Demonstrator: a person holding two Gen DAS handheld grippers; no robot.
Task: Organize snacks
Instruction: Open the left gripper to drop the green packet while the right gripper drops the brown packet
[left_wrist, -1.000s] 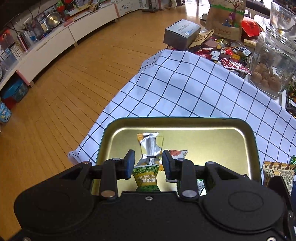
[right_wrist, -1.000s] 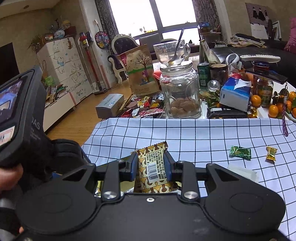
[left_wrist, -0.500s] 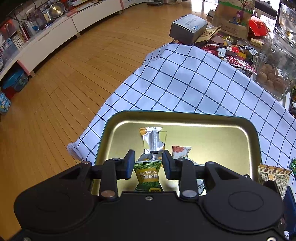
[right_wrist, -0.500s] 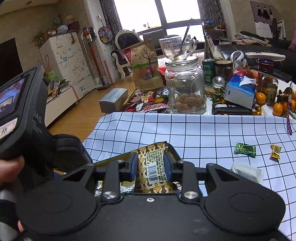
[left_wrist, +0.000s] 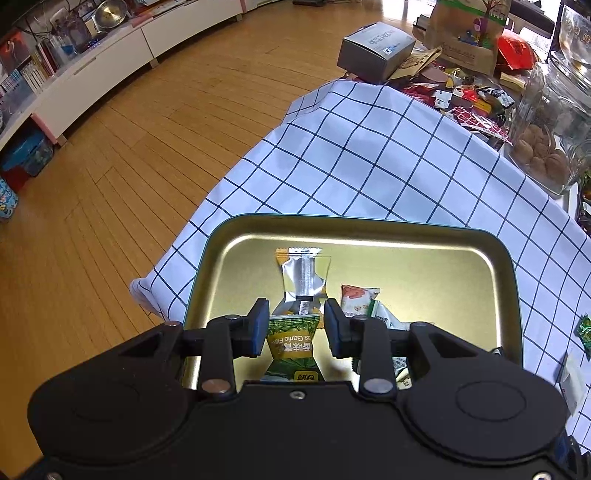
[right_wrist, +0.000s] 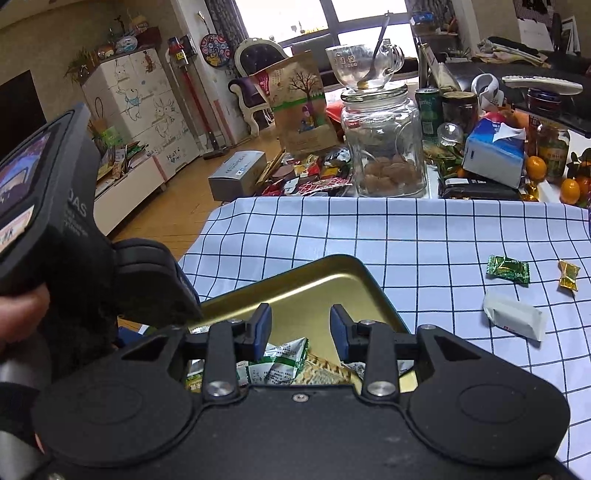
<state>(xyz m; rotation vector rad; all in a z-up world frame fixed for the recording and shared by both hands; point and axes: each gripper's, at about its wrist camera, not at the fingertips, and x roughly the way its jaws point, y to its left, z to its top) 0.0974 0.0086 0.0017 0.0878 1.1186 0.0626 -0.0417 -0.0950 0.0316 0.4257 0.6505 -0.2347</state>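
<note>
A gold tray (left_wrist: 369, 227) lies at the near edge of the checked cloth. My left gripper (left_wrist: 296, 325) hangs over it, shut on a green pea packet (left_wrist: 293, 341). A silver packet (left_wrist: 303, 275) and an orange-and-white one (left_wrist: 356, 299) lie in the tray beyond it. My right gripper (right_wrist: 301, 326) is over the tray (right_wrist: 332, 280), its jaws opening with nothing between them. The brown patterned packet (right_wrist: 325, 371) lies below them in the tray beside a white-and-green packet (right_wrist: 280, 363). On the cloth to the right lie a green candy (right_wrist: 508, 269), a gold candy (right_wrist: 569, 275) and a white packet (right_wrist: 515, 319).
Behind the cloth stand a glass jar (right_wrist: 384, 147) of nuts, a heap of wrappers (right_wrist: 310, 177), a grey box (right_wrist: 238, 173), a tissue box (right_wrist: 495, 151) and oranges (right_wrist: 535, 168). The table drops off to a wooden floor (left_wrist: 147, 147) on the left.
The right gripper's jaws have parted and the brown patterned packet has dropped from between them into the tray. The left gripper still holds the green packet over the tray.
</note>
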